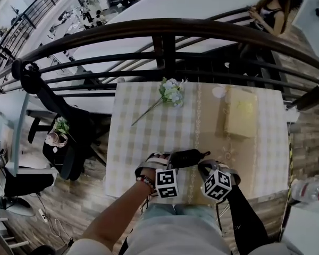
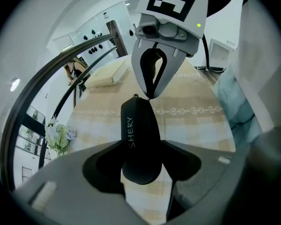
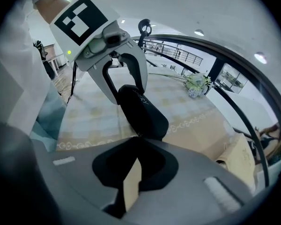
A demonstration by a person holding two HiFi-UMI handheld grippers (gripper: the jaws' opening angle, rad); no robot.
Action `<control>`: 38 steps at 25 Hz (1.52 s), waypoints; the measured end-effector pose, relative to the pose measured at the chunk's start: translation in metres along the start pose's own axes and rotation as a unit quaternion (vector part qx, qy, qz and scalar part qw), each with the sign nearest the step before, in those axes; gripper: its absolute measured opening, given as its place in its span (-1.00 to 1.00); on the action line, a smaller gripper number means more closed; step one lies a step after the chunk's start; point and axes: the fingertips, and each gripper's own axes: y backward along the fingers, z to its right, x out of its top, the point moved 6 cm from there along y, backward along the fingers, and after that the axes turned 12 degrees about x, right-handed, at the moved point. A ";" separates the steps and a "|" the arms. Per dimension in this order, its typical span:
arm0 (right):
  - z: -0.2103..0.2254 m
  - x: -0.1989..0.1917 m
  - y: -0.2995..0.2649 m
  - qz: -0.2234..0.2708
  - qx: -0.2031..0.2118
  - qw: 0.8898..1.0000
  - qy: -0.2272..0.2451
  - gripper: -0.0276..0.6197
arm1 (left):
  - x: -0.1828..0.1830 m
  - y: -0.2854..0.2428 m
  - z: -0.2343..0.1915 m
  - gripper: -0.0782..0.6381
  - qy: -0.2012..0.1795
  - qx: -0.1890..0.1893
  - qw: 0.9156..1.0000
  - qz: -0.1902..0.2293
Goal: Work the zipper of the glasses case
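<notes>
Left claw clamps the glasses case steady so my right claw, pinching its tip, can work the zipper.

The glasses case at lower centre is black, with pale lettering along its side. The surface wears a cream-and-beige check, with a tan stripe of white scrollwork right of centre. Upper centre, the flowers are white and pale blue on green stems; the box to their right is pale yellow.
</notes>
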 end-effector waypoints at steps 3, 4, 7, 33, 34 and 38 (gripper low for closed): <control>-0.006 0.005 -0.001 0.006 -0.008 1.000 -0.012 -0.82 | 0.000 0.000 0.000 -0.08 0.001 0.002 1.000 0.006; -0.006 0.005 0.000 0.009 -0.011 1.000 -0.019 -0.82 | -0.001 0.000 -0.001 -0.08 0.001 0.003 1.000 0.008; -0.005 0.005 0.003 0.016 -0.025 0.999 -0.045 -0.82 | -0.002 0.002 -0.002 -0.08 0.005 0.002 1.000 0.014; 0.033 -0.046 0.013 0.019 -0.065 0.997 -0.046 -0.82 | 0.061 0.013 0.026 -0.05 0.172 -0.057 0.982 0.053; 0.033 -0.048 0.012 0.023 -0.062 0.997 -0.045 -0.82 | 0.061 0.012 0.025 -0.09 0.175 -0.046 0.982 0.050; 0.036 -0.053 0.008 0.051 -0.054 0.996 -0.049 -0.82 | 0.059 0.007 0.018 -0.35 0.174 -0.016 0.984 0.038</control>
